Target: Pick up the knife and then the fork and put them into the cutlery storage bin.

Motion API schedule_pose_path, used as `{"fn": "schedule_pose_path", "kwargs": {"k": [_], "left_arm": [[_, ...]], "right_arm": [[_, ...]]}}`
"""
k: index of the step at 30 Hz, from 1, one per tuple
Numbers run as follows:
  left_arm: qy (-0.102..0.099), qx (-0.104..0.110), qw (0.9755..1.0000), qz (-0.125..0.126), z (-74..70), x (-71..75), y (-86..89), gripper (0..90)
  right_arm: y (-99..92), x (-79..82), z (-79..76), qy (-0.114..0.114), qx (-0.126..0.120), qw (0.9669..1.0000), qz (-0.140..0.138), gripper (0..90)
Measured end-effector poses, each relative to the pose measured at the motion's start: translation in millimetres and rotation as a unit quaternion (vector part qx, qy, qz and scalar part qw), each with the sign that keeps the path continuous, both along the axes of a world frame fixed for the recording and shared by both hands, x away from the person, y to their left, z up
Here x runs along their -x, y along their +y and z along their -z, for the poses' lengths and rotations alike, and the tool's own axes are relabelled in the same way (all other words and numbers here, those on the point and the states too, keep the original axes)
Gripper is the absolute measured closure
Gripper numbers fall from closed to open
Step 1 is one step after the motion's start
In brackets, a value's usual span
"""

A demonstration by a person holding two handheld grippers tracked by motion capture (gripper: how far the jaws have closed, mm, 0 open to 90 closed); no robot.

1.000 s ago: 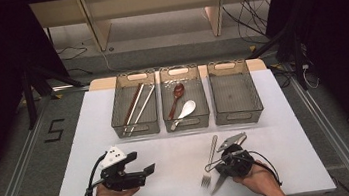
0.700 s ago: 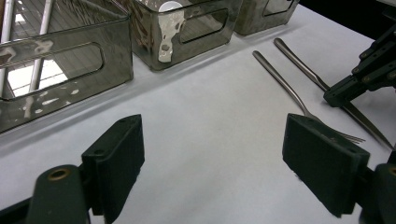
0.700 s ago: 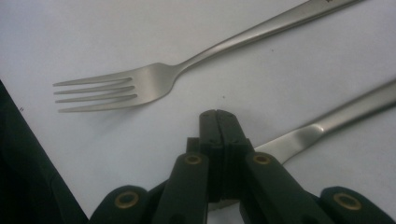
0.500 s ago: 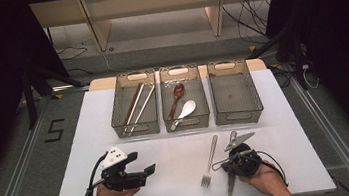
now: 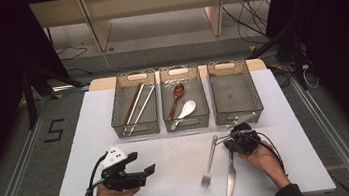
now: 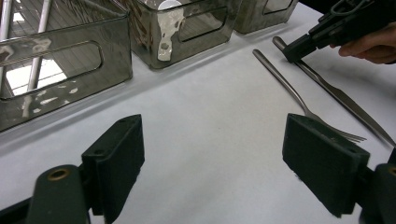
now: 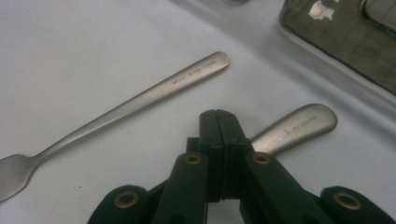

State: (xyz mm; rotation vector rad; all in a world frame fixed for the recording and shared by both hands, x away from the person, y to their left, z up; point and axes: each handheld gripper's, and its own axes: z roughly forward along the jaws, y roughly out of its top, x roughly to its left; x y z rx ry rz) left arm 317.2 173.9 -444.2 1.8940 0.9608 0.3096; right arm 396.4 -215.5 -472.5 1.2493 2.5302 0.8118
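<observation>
Knife [image 5: 230,177] is seen lying flat on the white table [image 5: 172,179], near the front edge, right of centre, blade toward the front edge, handle end toward the bins. Fork [image 5: 209,161] is laid just beside it on the left, tines toward the front edge; the two are apart, roughly parallel. R gripper [image 7: 218,114] is held over the knife's handle end, jaws pressed together w/ nothing between them; in the right gripper view the knife handle [image 7: 299,126] is seen just beside the closed tips, whether touched can't be told. L gripper [image 5: 149,169] is held low near the front left part of the table, jaws spread wide, nothing between them, bare table seen in the gap. Three clear bins are lined up along the back edge: left bin [image 5: 117,120] w/ chopsticks [image 5: 135,105], middle bin [image 5: 168,124] w/ a brown spoon [image 5: 176,97] and a white spoon [image 5: 185,112], right bin [image 5: 258,100] closest to the R gripper.
</observation>
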Motion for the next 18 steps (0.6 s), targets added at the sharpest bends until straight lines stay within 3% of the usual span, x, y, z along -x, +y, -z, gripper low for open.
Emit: {"fn": "schedule_pose_path", "kwargs": {"k": [8, 18], "left_arm": [[-0.001, 0.0, 1.0, -0.001, -0.1, 0.5, 0.3, 20.5], [-0.003, 0.0, 1.0, -0.001, -0.5, 0.9, 0.9, 20.5]], "right_arm": [[1.5, -0.5, -2.5, 0.002, 0.047, 0.9989, 0.003, 90.0], [-12.8, 10.8, -6.8, 0.025, 0.068, 0.9972, 0.018, 90.0]]}}
